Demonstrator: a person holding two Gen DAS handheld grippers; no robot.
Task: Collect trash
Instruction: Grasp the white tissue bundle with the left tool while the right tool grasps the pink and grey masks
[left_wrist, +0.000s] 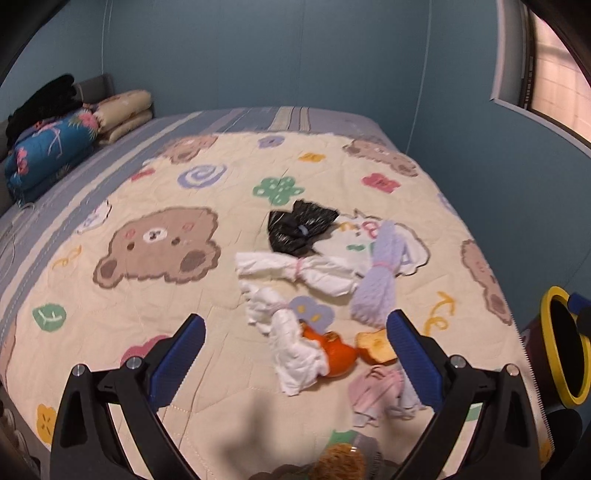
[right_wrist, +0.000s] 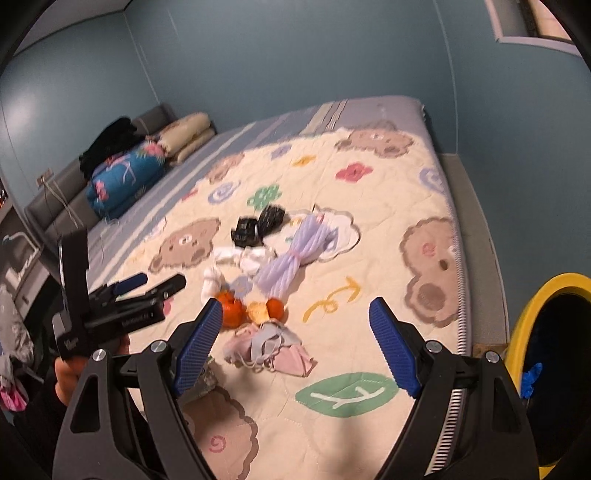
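Orange peel (left_wrist: 338, 356) and a paler, curled peel piece (left_wrist: 376, 347) lie near the foot edge of the quilt (left_wrist: 155, 295), touching a knotted white rag bundle (left_wrist: 291, 350); just nearer that edge sits a crumple of pink and grey face masks (right_wrist: 267, 349); the trash is gathered in 1 loose cluster, which I judge was laid out so both grippers can reach it from the foot of the bed. Farther in, toward the quilt's middle, lie a second white bundle (left_wrist: 299, 271), a lilac bundle (left_wrist: 376, 280) tied with a pink band, and a black plastic bag (left_wrist: 299, 230); whether these count as trash or are spare bags I cannot tell. The left gripper (left_wrist: 295, 350) hangs above the peel with its jaws spread wide and nothing between them; the right gripper (right_wrist: 295, 341) is likewise wide apart and empty, poised over the masks. A yellow-rimmed bin (right_wrist: 524, 321) stands off the quilt's right edge, beside the bed, probably placed there to receive the pieces; something blue (right_wrist: 532, 373) shows inside it, too small to name. Motion blur softens the right view, so the orange pieces there read as either fruit or peel; a brown round object (left_wrist: 341, 461) at the bottom of the left view is cut off and unclear. Folded bedding (left_wrist: 55, 147) is stacked at the far left corner of the bed.
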